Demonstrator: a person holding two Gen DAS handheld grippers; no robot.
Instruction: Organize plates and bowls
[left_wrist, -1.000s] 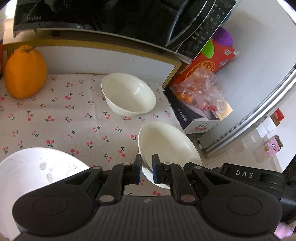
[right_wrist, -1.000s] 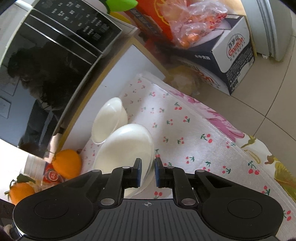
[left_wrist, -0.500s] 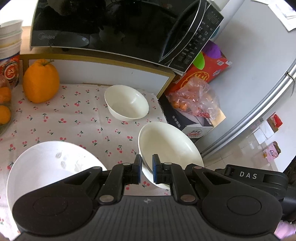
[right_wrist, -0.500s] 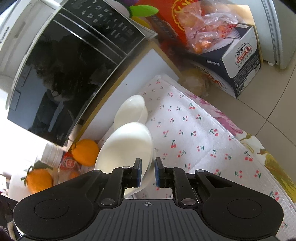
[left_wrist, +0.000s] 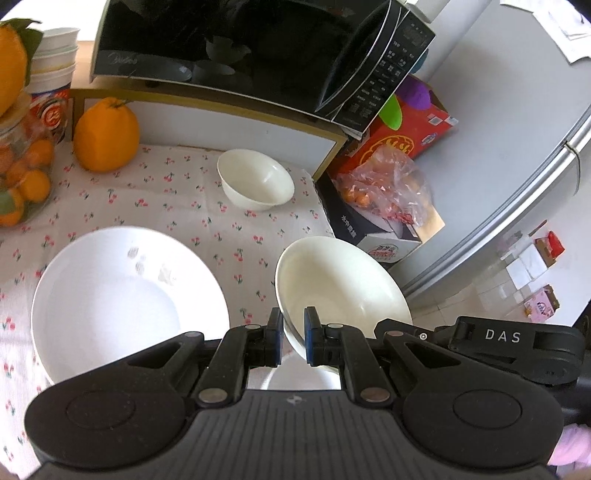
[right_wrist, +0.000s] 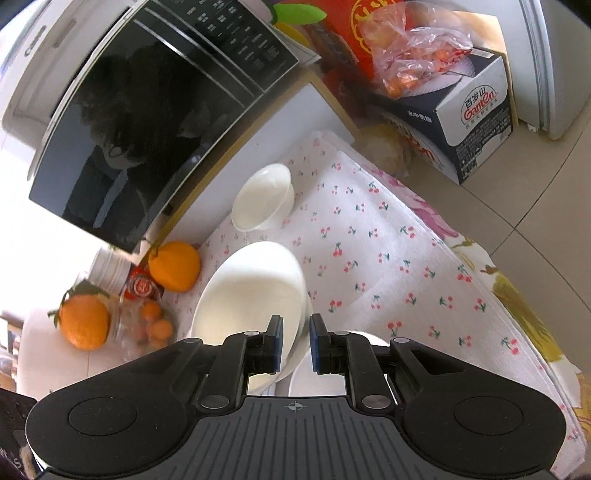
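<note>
Over the cherry-print tablecloth (left_wrist: 155, 206), from my left tongs' view, my left tongs (left_wrist: 294, 341) pinch the rim of a cream round bowl (left_wrist: 343, 280) held up, and from my right tongs' view, my right tongs (right_wrist: 295, 343) pinch a wide white bowl (right_wrist: 251, 295), with a small white bowl (right_wrist: 264, 201) behind.

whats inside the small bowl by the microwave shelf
Nothing visible: the small bowl shows a bare white inside in the left view. In the right view its near wall hides the bottom.
</note>
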